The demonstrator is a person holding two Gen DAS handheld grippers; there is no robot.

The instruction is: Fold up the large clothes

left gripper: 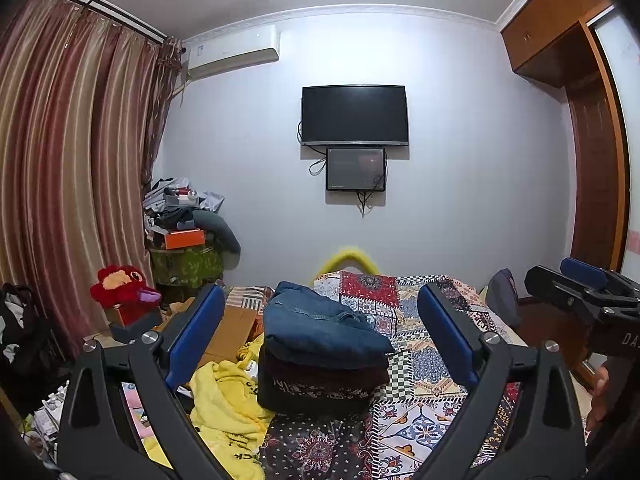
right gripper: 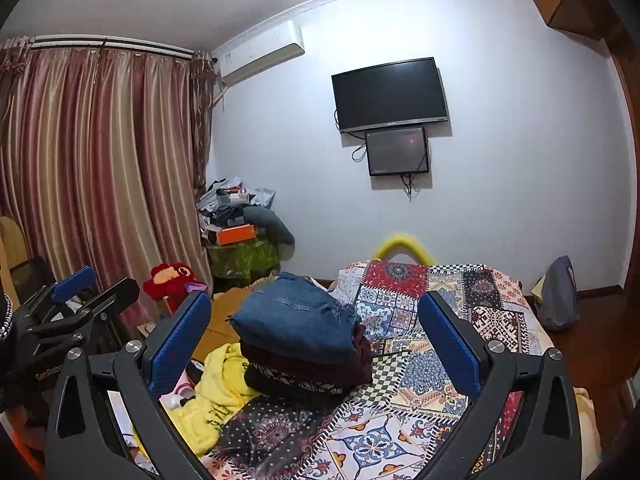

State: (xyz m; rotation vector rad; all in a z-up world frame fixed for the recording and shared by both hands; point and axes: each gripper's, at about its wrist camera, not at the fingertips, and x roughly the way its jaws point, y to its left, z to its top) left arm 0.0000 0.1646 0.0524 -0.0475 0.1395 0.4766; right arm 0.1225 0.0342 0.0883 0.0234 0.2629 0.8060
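A stack of folded clothes sits on the bed: blue denim (left gripper: 320, 324) on top, a dark maroon garment (left gripper: 324, 376) under it, and a black patterned one at the bottom. The stack also shows in the right wrist view (right gripper: 296, 320). A crumpled yellow garment (left gripper: 228, 404) lies to its left, also seen in the right wrist view (right gripper: 216, 392). My left gripper (left gripper: 320, 340) is open and empty, held above the bed before the stack. My right gripper (right gripper: 316, 344) is open and empty, beside the left one.
A patchwork bedspread (left gripper: 424, 364) covers the bed. A red plush toy (left gripper: 120, 292), a cluttered side table (left gripper: 184, 236) and curtains (left gripper: 72, 168) stand to the left. A TV (left gripper: 355, 114) hangs on the far wall. A wardrobe (left gripper: 592, 160) is at the right.
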